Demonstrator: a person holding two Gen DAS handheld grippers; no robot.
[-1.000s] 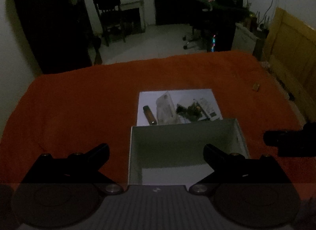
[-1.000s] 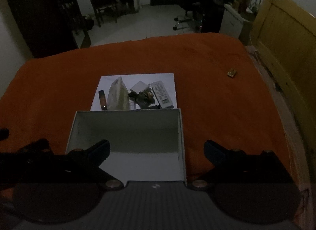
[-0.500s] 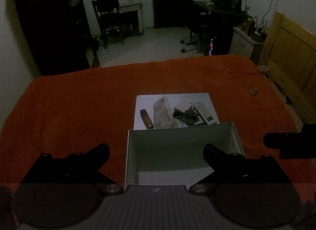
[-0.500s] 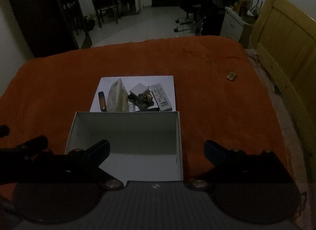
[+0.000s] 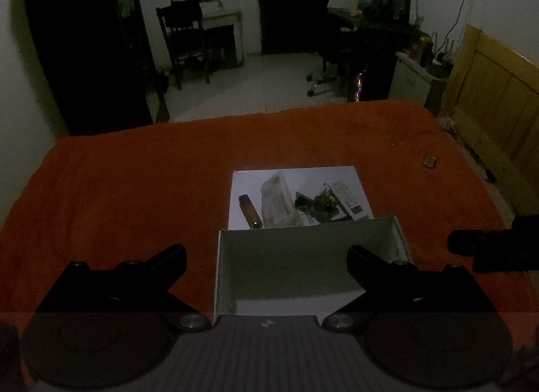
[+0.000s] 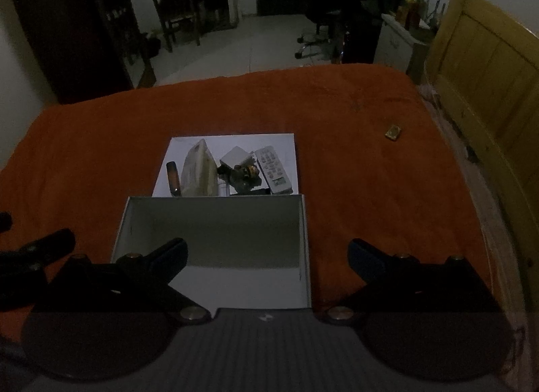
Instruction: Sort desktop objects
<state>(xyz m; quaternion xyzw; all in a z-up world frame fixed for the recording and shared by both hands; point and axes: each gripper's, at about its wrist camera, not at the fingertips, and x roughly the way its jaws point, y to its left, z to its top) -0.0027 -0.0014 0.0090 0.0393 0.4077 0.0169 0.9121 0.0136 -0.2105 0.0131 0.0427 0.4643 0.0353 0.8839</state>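
Right wrist view | remote point(image 6: 273, 169), brown tube point(image 6: 173, 177), pale packet point(image 6: 198, 173) sit on white sheet point(image 6: 232, 140) just behind empty white box point(image 6: 215, 240) on orange bed point(image 6: 370, 189) | right tool point(image 6: 267, 257) and left tool point(image 5: 266, 262) both spread wide, holding nothing

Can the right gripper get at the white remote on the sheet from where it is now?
Probably yes. The right gripper is open and empty, and the remote lies exposed at the sheet's right edge. The open box stands between them, so it would have to pass over it.
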